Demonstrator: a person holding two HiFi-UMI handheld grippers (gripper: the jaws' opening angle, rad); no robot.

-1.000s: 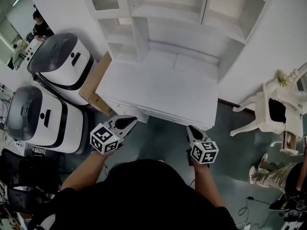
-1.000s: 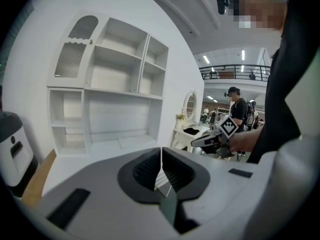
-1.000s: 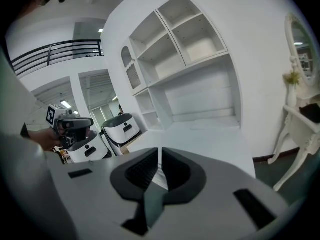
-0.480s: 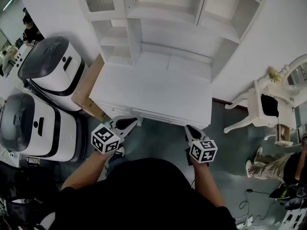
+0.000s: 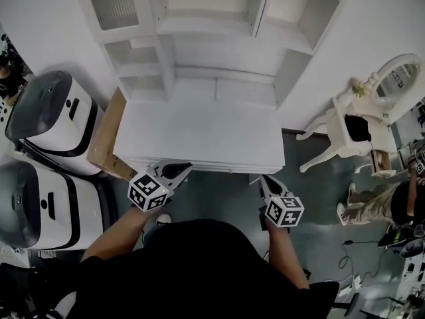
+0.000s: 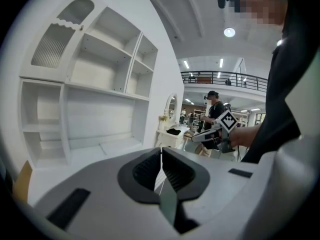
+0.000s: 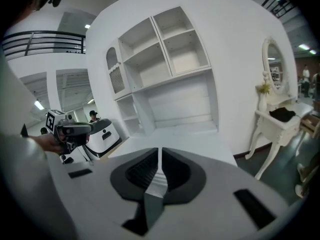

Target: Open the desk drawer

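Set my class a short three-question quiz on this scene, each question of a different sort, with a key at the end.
1. True or false: the left gripper has its fingers wide apart.
2. Multiple choice: in the head view, what stands on the floor to the right of the white desk with a shelf unit on top?
A) a white dressing table with an oval mirror
B) a red armchair
C) a green bin
3. Fill in: the right gripper has its fingers together with ____ between them.

Key: 1 false (they are closed together); 2 A; 3 nothing.
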